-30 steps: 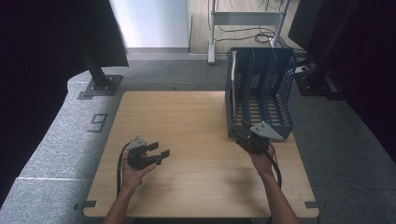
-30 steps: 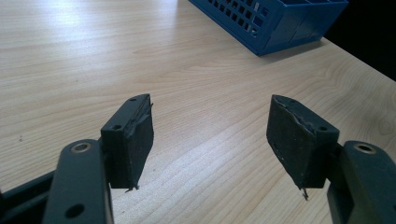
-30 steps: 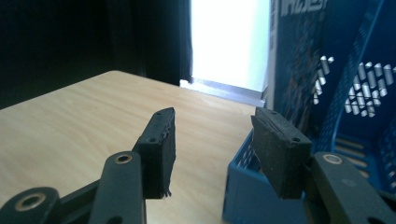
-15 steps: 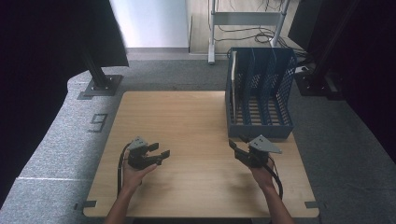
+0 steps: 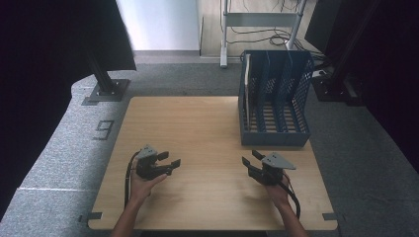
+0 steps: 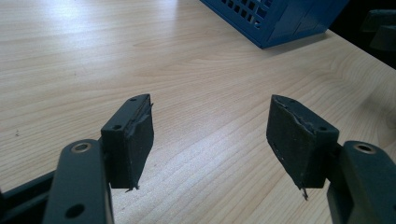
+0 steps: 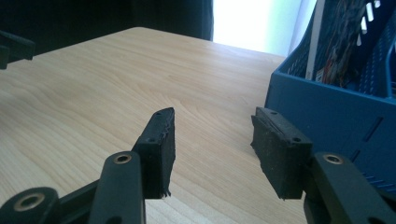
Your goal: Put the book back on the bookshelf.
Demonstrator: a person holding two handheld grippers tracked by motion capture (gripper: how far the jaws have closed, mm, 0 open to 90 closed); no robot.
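Your left hand-held gripper sits low in the lower left of the high view, over the bare wooden desk. Its jaws are apart with nothing between them. Your right hand-held gripper is in the lower right, jaws apart and empty too. The blue file rack stands on the desk in the upper right, near the right gripper but not touching it.
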